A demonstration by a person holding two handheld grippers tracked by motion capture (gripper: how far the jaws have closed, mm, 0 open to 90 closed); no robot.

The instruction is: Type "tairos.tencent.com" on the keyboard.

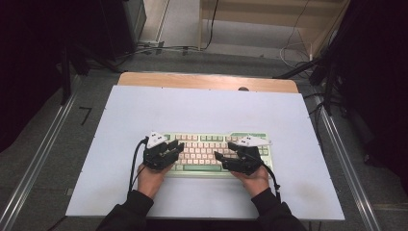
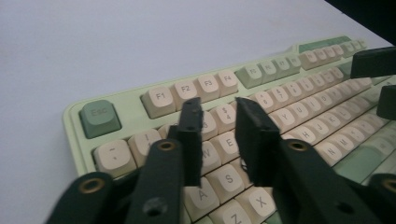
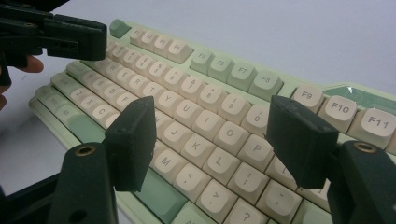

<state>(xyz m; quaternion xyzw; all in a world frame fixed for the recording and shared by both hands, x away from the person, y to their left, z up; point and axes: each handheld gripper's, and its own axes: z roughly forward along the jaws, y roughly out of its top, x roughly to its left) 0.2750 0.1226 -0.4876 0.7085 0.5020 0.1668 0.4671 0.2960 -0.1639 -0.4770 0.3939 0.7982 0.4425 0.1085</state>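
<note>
A pale green keyboard (image 1: 207, 150) with cream keys lies on the white table top (image 1: 202, 108), near its front. My left gripper (image 1: 179, 147) hovers over the keyboard's left end. In the left gripper view its jaws (image 2: 218, 106) stand a narrow gap apart above the number and letter rows of the keyboard (image 2: 163, 95), with nothing between them. My right gripper (image 1: 224, 150) is over the right half. In the right gripper view it (image 3: 210, 114) stands wide open above the keys (image 3: 219, 130) around O and P, holding nothing. The left gripper's jaw (image 3: 74, 37) shows at top left there.
A wooden strip (image 1: 207, 81) borders the table's far edge. Metal rails (image 1: 43, 154) run along both sides of the table. Cables (image 1: 293, 53) lie on the floor beyond, and dark equipment (image 1: 120, 24) stands at the back left.
</note>
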